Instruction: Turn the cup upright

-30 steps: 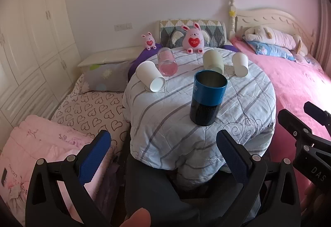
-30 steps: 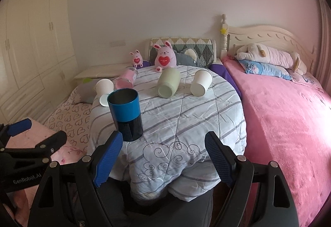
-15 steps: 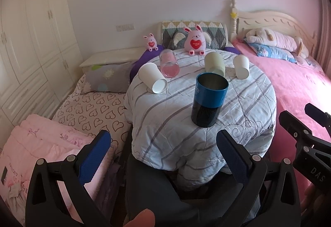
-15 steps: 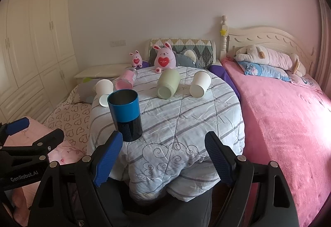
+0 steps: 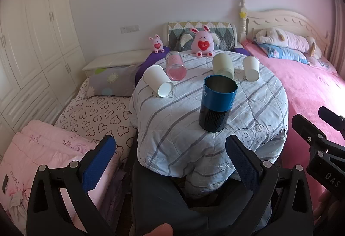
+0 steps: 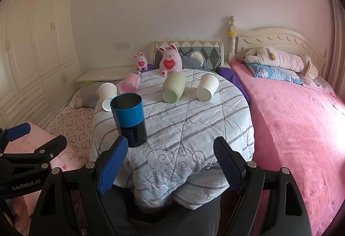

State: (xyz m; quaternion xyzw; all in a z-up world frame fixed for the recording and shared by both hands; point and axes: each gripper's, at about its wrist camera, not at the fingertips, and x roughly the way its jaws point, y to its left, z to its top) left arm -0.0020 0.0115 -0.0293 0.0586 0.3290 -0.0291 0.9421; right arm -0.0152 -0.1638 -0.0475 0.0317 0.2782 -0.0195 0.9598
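A blue and black cup (image 5: 217,103) stands upright near the front of a round table covered in a striped quilt (image 5: 254,106); it also shows in the right wrist view (image 6: 129,119). Behind it lie on their sides a white paper cup (image 5: 158,84), a pink glass (image 5: 175,65), a pale green cup (image 5: 223,65) and another white cup (image 5: 250,68). My left gripper (image 5: 170,159) is open and empty, in front of the table. My right gripper (image 6: 170,160) is open and empty too, held back from the table edge.
Two pink plush rabbits (image 5: 202,42) sit at the table's far edge. A pink bed (image 6: 301,119) lies to the right, a heart-print mattress (image 5: 94,115) and folded pink blanket (image 5: 43,149) to the left. White wardrobes (image 5: 32,31) line the left wall.
Both views have shifted slightly, with the table a little further off. The cups have not moved and both grippers stay open.
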